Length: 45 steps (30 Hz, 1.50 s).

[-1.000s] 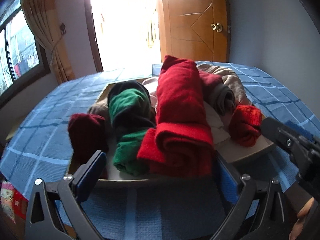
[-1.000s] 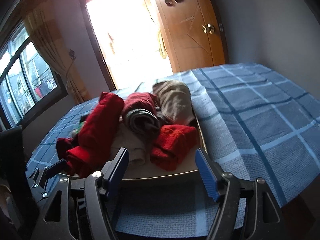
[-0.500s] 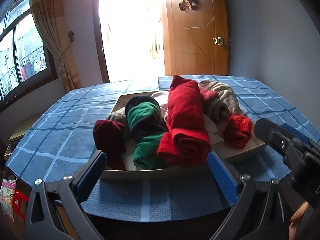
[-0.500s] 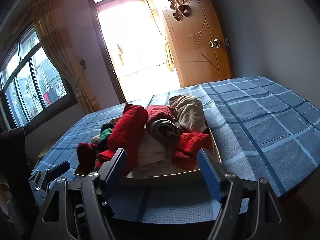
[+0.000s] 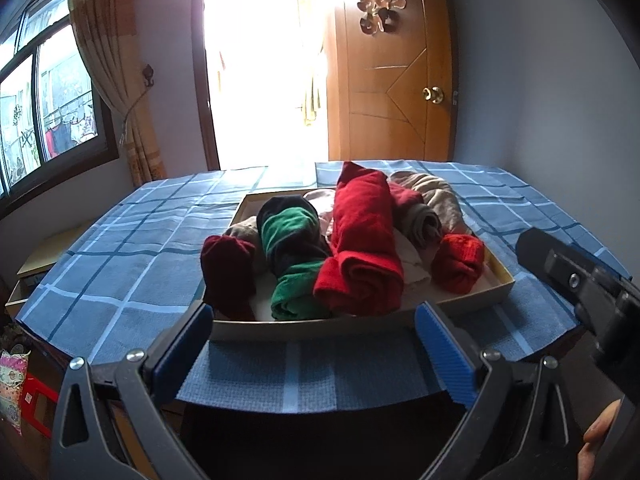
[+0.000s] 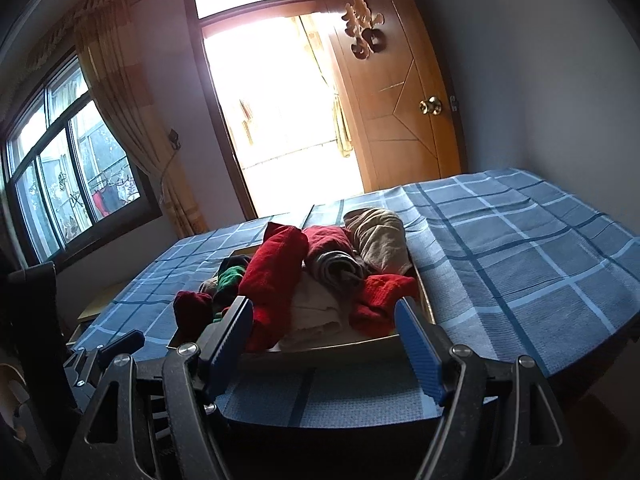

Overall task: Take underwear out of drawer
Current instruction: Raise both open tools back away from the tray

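Both pairs of blue-padded fingers stand apart with nothing between them: the left gripper (image 5: 312, 344) and the right gripper (image 6: 324, 340) each hang just short of the table's near edge, clear of the cloth. From the left camera the right gripper's black body shows at 3 o'clock, with a fingertip of the person's hand (image 5: 600, 436) at 4 o'clock.

Rolled underwear (image 5: 360, 248) fills the shallow drawer (image 5: 472, 300), which rests on a blue checked tablecloth (image 5: 120, 264). Within the drawer, a long bright red roll lies at the centre, a green and black roll (image 5: 296, 256) at its 9 o'clock, a dark maroon roll (image 5: 228, 268) further out at 9, a small red roll (image 5: 458, 262) at 3 o'clock, and beige and grey pieces at 1 o'clock.

Behind the table, at 12 o'clock, an open doorway (image 5: 264, 80) glares white. A wooden door (image 5: 392, 80) with a brass knob and a gold ornament stands at 1 o'clock. A window (image 5: 44, 108) with a tied-back curtain (image 5: 116, 80) sits at 9 to 10 o'clock.

Compared with a second ago, both cameras have drawn back and risen: the drawer looks smaller and farther, the table's near edge has come into view, and more of the doorway and wall shows. The clothes lie as they did.
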### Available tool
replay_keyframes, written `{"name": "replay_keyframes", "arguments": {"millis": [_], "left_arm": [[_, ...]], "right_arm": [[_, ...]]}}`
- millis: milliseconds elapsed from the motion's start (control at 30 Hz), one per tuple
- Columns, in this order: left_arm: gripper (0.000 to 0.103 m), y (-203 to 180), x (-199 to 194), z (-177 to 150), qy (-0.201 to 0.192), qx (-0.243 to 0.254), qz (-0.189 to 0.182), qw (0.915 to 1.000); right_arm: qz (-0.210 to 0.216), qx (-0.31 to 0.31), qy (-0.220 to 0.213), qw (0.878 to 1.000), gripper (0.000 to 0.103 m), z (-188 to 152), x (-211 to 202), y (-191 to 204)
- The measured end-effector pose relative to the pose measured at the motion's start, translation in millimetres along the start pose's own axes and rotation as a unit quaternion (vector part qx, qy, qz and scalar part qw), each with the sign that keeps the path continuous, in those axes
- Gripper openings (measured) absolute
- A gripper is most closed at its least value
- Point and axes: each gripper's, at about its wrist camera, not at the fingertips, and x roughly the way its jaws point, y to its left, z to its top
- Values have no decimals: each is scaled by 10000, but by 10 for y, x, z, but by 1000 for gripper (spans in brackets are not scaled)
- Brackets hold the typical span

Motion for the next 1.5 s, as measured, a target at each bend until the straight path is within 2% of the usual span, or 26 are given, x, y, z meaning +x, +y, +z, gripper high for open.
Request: {"name": "replay_keyframes", "arguments": {"millis": [633, 1500], "left_arm": [[103, 139, -407, -144, -143, -107, 34, 9998], [103, 132, -1071, -333, -445, -58, 101, 9989]], "right_arm": [[40, -109, -204, 9997, 76, -83, -414, 145], [188, -90, -472, 9987, 77, -208, -1153, 244]]}}
